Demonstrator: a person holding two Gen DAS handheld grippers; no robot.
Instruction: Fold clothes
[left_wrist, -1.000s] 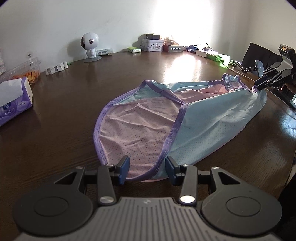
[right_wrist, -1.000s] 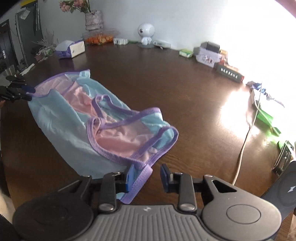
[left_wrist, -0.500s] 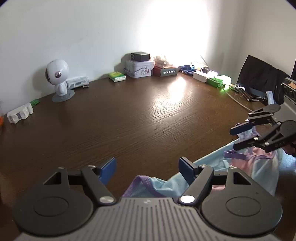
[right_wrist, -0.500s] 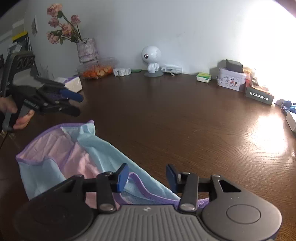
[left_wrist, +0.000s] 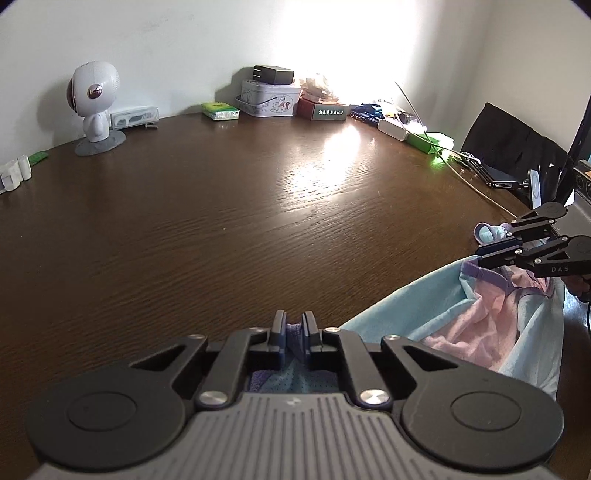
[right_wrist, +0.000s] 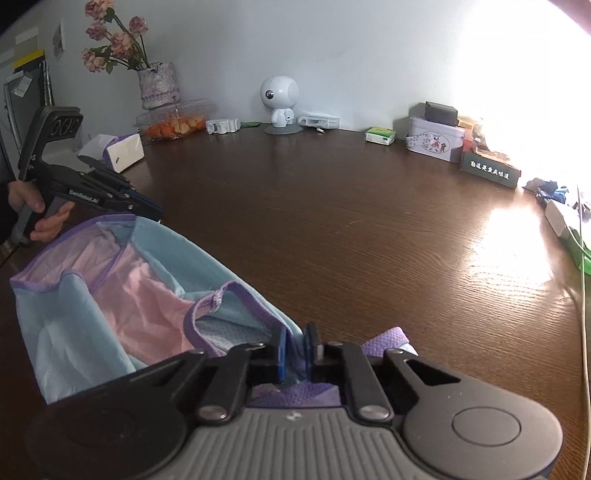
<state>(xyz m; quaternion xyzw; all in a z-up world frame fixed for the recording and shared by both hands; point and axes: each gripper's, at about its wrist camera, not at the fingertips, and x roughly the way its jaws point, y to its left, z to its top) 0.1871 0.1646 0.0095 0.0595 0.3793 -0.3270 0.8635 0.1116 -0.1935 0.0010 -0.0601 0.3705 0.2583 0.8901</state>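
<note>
Garment (right_wrist: 110, 295), blue-pink mesh with purple trim, slung between both tongs over near edge of table (left_wrist: 221, 221), body sagging

Risks: thin pinch on trim may slip on pull; uneven lift skews fold; loose strap loop may tuck under

Left gripper (left_wrist: 293, 326): jaws just closed, nearly shut, purple hem pinched
Right gripper (right_wrist: 295, 349): jaws just closed, nearly shut on blue-purple edge

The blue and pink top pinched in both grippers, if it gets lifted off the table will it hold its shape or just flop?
The top will probably flop: it already sags in soft folds between the left gripper and right gripper. Its thin mesh weave suggests it's light. The grip may slip, since each gripper pinches only a narrow edge.
</note>
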